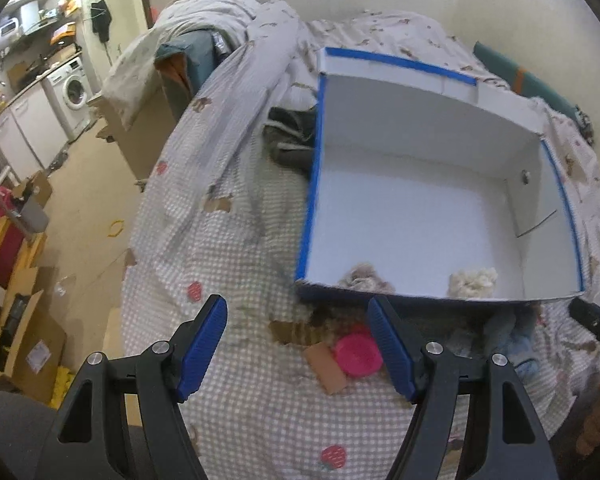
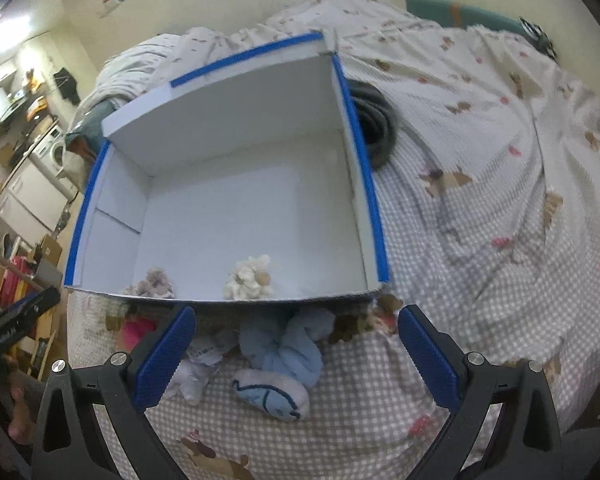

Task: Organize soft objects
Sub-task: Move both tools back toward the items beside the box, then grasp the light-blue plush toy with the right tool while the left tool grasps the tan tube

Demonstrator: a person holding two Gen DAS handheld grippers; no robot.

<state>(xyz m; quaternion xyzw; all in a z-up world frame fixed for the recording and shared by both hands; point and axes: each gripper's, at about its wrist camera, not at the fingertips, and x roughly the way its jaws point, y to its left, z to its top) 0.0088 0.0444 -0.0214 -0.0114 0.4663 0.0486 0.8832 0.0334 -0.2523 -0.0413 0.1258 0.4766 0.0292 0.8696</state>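
A white box with blue-taped rim [image 1: 314, 184] [image 2: 364, 168] stands on the checked bed. Inside, near its front wall, lie a grey plush [image 1: 362, 276] [image 2: 156, 280] and a cream plush [image 1: 472, 282] [image 2: 250, 278]. In front of the box lie a pink round toy [image 1: 358, 354] [image 2: 138, 330], a tan pad [image 1: 326, 368], a light blue plush [image 2: 288, 346] [image 1: 512, 332], a whale-print plush [image 2: 274, 394], a pale small plush [image 2: 194, 376] and a brown bear [image 2: 352, 326]. My left gripper [image 1: 296, 348] is open above the pink toy. My right gripper [image 2: 296, 356] is open above the blue plush.
A rumpled duvet [image 1: 236, 92] covers the bed behind and beside the box. A dark coiled object [image 2: 374, 120] lies right of the box; dark cloth [image 1: 290, 136] lies left of it. Cardboard boxes [image 1: 24, 320] and a washing machine [image 1: 70, 94] stand at left.
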